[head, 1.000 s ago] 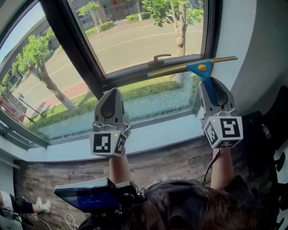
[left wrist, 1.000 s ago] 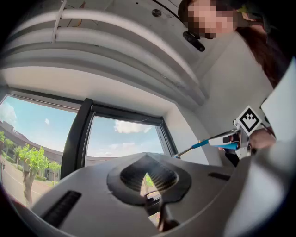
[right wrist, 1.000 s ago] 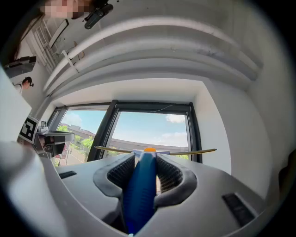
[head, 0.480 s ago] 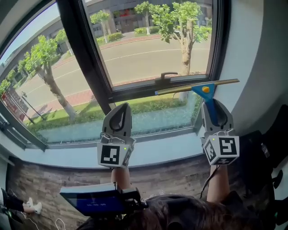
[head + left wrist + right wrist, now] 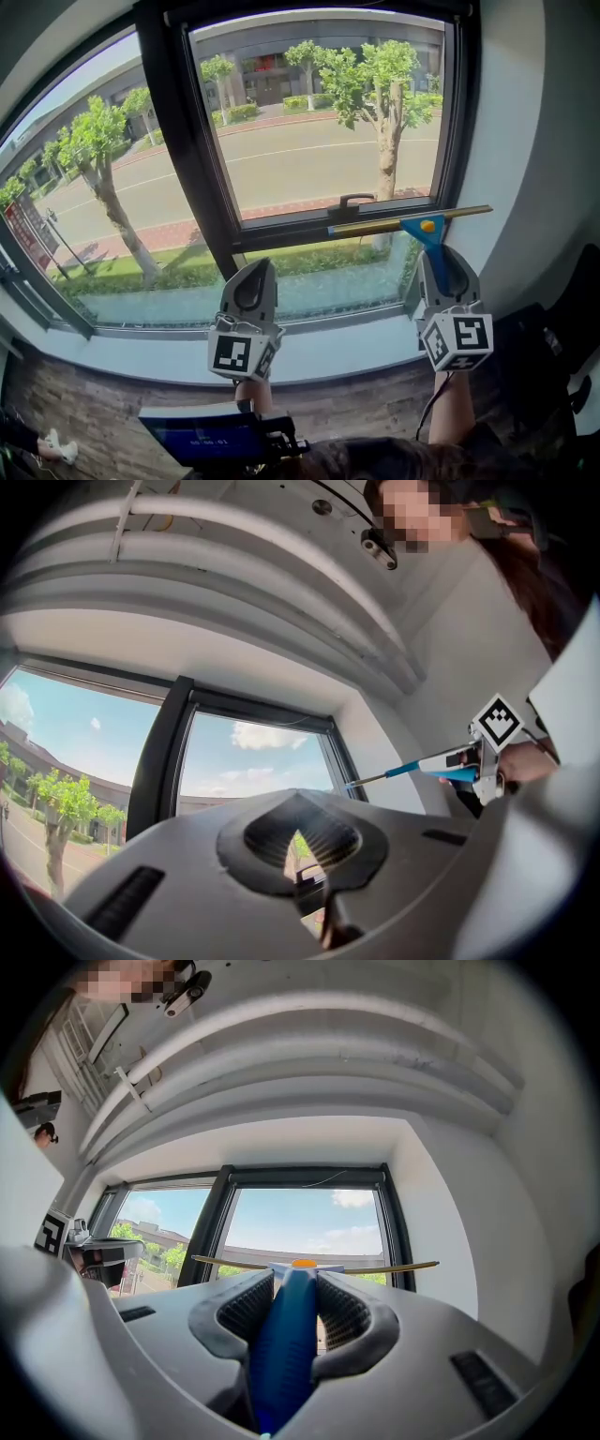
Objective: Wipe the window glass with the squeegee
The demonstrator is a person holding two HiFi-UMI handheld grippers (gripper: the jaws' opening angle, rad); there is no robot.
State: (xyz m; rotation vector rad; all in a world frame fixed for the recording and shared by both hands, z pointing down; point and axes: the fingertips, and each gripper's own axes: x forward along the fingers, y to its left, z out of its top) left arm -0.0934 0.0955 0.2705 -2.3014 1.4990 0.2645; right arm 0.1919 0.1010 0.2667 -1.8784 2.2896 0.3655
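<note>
Strong daylight comes in through the window glass [image 5: 319, 131]; the street beyond is sunlit and sharp. The room side is dimmer: the sill [image 5: 328, 352] shows pale, the wall [image 5: 103, 412] under it dark. Both gripper views bow straight lines into curves and go black at the corners (the wide-angle ring). The squeegee [image 5: 281, 1354] handle between the right gripper [image 5: 295, 1283] jaws is soft from nearness, as is the left gripper [image 5: 302, 832] shell.

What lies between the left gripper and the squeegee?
Nothing loose: in the head view only the lower glass pane and the window frame separate the left gripper from the squeegee.
</note>
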